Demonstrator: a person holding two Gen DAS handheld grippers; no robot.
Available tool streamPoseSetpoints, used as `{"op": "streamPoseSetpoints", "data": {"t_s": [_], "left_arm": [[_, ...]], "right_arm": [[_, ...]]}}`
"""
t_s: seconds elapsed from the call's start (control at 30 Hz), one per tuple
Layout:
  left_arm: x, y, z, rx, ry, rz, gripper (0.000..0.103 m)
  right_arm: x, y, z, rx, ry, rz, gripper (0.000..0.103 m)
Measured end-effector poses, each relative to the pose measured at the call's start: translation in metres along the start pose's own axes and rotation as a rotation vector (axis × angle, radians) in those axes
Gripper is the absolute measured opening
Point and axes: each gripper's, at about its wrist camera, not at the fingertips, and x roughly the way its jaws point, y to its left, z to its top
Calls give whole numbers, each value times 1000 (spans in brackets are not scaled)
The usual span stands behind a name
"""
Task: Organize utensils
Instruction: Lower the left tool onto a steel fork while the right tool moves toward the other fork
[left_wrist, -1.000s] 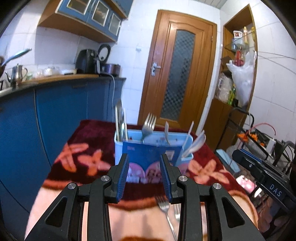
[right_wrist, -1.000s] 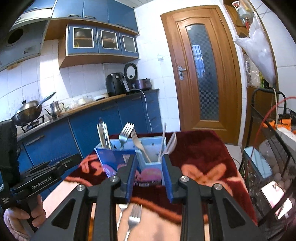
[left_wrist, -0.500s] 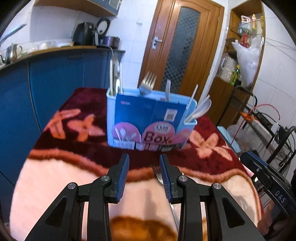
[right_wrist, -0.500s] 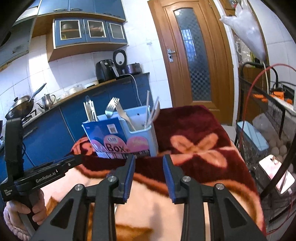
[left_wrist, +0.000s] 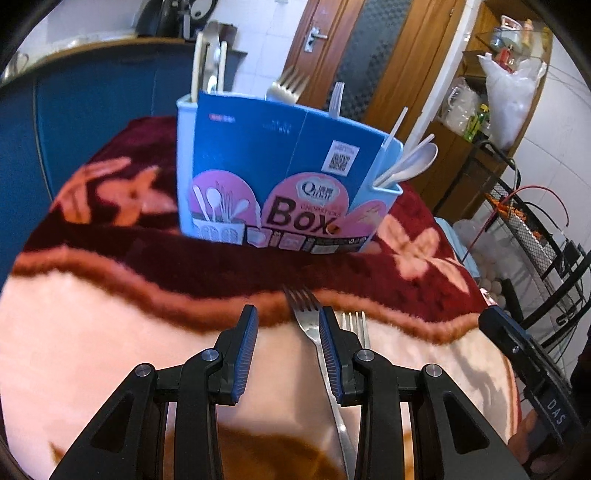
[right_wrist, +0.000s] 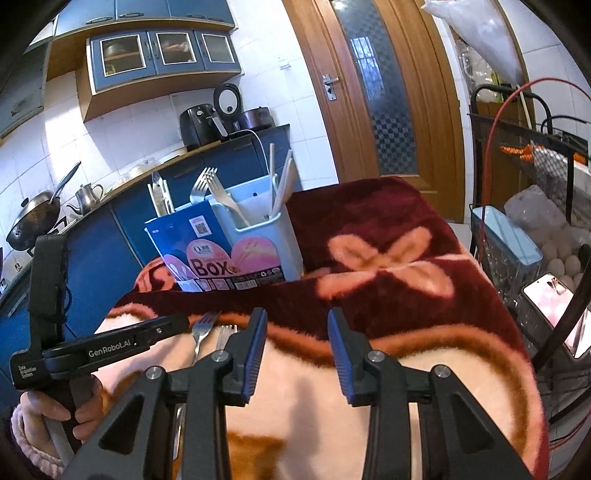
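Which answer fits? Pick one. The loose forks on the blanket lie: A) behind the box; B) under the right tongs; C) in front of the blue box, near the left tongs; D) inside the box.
C: two forks lie on the blanket before the box, beside the open left tongs.

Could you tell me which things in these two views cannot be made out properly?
- Second fork, left wrist view: only its tines show; the left claw hides the handle.
- First fork, left wrist view: its handle end runs behind the claw body.
- Both forks, right wrist view: handles hidden by the right claw.
- Utensil box: its compartments' contents below the rim are hidden by the walls.
- Small print on the box: too small to read.
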Motion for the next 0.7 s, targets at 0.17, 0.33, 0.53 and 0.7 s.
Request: {"op": "streamPoseSetpoints", "data": {"t_s": [0.17, 0.33, 0.53, 0.7], "left_arm": [[12, 3, 2, -39, 41, -42, 32], [21, 4, 1, -68, 80, -83, 18], [31, 1, 3, -89, 109, -125, 16], [39, 4, 5, -117, 126, -171, 8]], "right_arm": [[3, -6, -1, 15, 6, 3, 38], [5, -11, -3, 28, 14, 1, 38], [7, -13, -4, 34, 21, 4, 38], [8, -13, -4, 33, 24, 5, 38]]}}
